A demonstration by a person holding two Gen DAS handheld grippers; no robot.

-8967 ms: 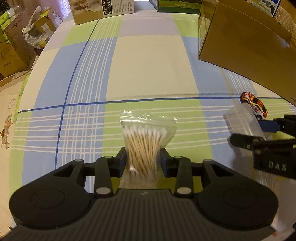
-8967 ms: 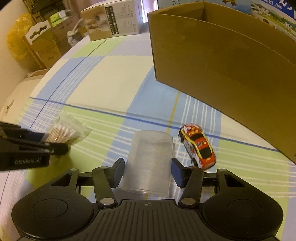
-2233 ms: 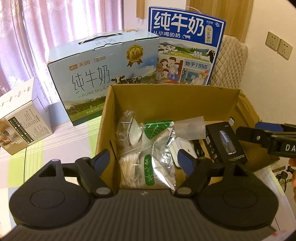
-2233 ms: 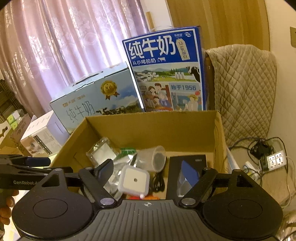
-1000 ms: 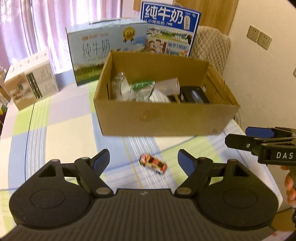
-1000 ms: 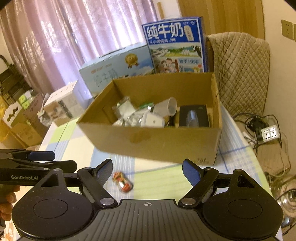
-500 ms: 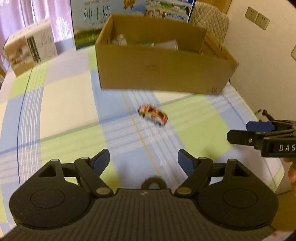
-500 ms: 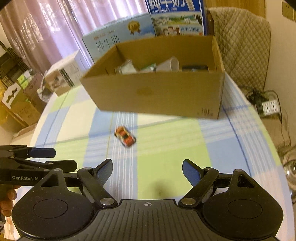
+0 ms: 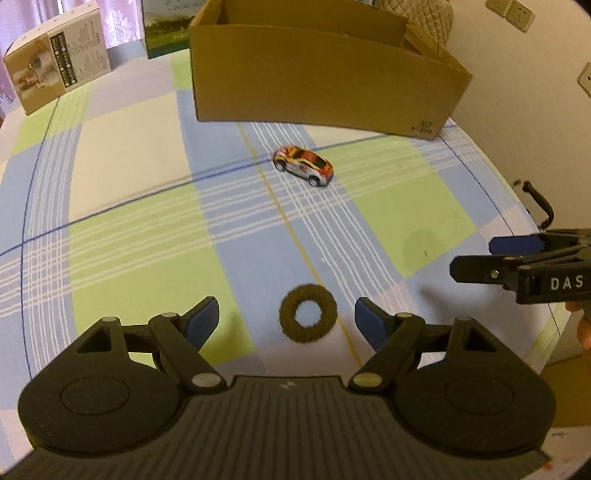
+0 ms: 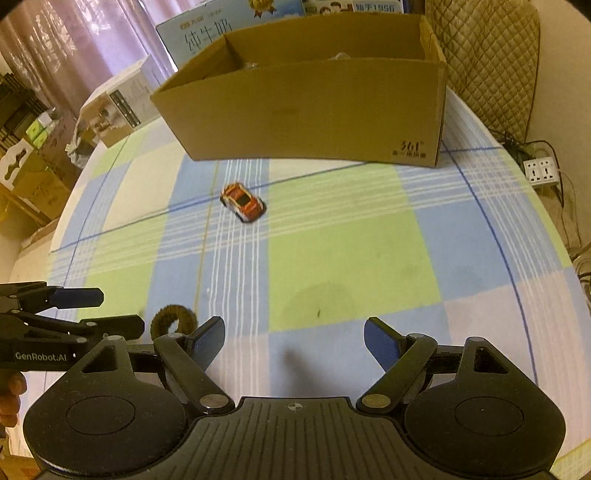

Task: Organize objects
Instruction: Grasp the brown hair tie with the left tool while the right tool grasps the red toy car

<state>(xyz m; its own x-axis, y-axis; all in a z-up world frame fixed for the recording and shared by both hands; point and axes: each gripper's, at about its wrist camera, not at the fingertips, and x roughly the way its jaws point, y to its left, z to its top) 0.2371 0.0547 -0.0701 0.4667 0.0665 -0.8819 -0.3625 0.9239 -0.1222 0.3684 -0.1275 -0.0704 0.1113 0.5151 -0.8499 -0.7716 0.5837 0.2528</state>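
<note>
A brown fuzzy ring (image 9: 307, 318) lies flat on the checked tablecloth, between the spread blue pads of my left gripper (image 9: 286, 317), which is open and does not touch it. In the right wrist view the ring (image 10: 173, 322) lies just left of my right gripper (image 10: 294, 338), also open with nothing between its fingers. A small orange and white toy car (image 9: 303, 170) (image 10: 242, 202) stands farther off, in front of the open cardboard box (image 9: 325, 79) (image 10: 306, 110). The box's contents are mostly hidden behind its near wall.
A white product box (image 9: 55, 75) and milk cartons (image 10: 207, 29) stand behind the cardboard box. The right table edge (image 9: 517, 199) curves close by, with a power strip (image 10: 541, 171) and cables on the floor beyond. A padded chair (image 10: 487, 62) is at the back right.
Both grippers have come down and back from over the box toward the near part of the table. The brown ring has come into view between the left gripper's fingers. Both stayed open.
</note>
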